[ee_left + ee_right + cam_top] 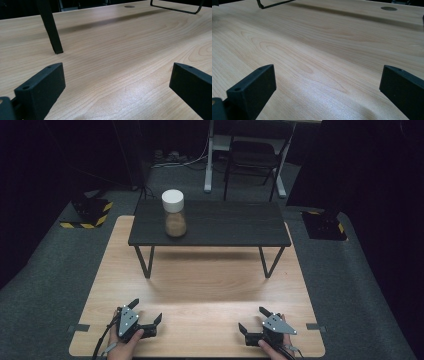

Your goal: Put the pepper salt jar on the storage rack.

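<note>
Both grippers held low at the near edge of the wooden table [200,285], jaws spread wide.
Left gripper [146,312] is gripped by the left hand [124,347] at the table's near-left corner; right gripper [252,319] by the right hand [272,349] at its near-right corner. Nothing is held between either pair of jaws.

The room is dim and its edges fall to black; light from above falls on the table [200,285], where the shelf [225,222] casts a soft shadow. In both gripper views a pale sheen lies between the jaws, which are slightly soft; wood grain ahead is sharp.
</note>
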The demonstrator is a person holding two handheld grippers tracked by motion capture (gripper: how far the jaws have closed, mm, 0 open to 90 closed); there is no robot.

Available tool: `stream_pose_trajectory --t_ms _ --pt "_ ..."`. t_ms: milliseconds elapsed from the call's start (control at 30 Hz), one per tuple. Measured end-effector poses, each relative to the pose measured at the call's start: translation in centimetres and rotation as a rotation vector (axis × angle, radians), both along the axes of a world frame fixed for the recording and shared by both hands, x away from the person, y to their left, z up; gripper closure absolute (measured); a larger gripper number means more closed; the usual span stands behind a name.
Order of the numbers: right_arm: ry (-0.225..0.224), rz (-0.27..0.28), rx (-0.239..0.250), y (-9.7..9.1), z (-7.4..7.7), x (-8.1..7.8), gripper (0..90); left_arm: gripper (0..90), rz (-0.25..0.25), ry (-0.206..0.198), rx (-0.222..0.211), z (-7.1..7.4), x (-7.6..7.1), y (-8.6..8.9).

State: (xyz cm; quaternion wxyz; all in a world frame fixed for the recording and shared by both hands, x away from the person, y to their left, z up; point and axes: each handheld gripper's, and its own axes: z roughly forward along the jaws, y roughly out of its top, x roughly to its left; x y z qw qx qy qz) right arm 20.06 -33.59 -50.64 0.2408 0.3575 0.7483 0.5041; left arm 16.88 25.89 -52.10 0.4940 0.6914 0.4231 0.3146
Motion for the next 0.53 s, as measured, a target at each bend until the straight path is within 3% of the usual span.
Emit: stream_pose_trajectory --t_ms 533 --pt "0.003 0.007 0.000 -0.08 0.03 0.14 0.4 1.1 -0.024 0.013 0.012 0.25 0.30 0.13"
